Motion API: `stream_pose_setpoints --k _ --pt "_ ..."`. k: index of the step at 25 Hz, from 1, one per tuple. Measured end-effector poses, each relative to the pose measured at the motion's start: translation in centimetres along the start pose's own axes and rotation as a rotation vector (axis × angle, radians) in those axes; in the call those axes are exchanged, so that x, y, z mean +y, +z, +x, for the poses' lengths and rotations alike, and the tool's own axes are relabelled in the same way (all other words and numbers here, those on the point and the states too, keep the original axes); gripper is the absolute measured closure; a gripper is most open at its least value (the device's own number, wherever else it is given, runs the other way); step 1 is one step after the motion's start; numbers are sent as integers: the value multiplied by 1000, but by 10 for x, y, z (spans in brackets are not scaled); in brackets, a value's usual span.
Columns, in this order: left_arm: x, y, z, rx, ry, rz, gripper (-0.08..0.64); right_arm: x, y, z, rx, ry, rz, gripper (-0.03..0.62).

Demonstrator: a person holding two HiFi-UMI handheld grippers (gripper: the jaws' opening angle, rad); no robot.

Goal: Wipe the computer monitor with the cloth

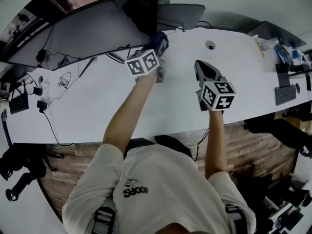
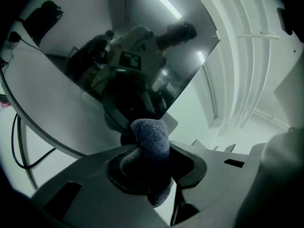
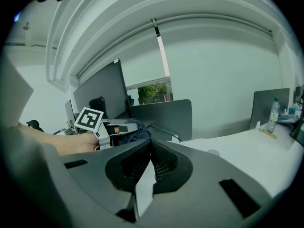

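While the right tool (image 1: 204, 68) hangs over the white counter (image 1: 87, 101), jaws pressed together and empty, the left tool (image 2: 151, 152) pinches a dark blue cloth (image 2: 151, 134) just beside the monitor (image 2: 156, 42) at the counter's far edge.

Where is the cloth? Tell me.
Head view: the cloth is clamped in the left gripper, close before the monitor at the desk's far edge, left of the right gripper.
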State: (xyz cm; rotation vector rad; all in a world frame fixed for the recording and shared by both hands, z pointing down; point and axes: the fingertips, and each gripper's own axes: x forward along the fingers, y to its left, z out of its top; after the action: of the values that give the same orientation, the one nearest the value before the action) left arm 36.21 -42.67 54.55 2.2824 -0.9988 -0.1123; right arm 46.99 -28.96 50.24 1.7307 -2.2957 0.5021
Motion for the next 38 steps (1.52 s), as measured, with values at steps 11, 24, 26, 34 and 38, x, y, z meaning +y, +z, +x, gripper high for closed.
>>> stream_pose_setpoints --k 11,24,26,34,38 --pt "-47 66 -28 -13 -31 89 459 43 56 -16 -98 49 -35 586" --pt "-113 145 -55 -117 -98 127 459 70 124 -55 -226 68 -96 586" --pt "-126 160 -62 -141 -118 149 459 77 132 -57 -241 79 -110 586" --pt "-165 201 -88 -229 -173 202 459 87 156 -64 -286 104 -141 586" --pt "-179 227 -117 -294 -208 293 459 100 174 -62 -313 127 -171 586"
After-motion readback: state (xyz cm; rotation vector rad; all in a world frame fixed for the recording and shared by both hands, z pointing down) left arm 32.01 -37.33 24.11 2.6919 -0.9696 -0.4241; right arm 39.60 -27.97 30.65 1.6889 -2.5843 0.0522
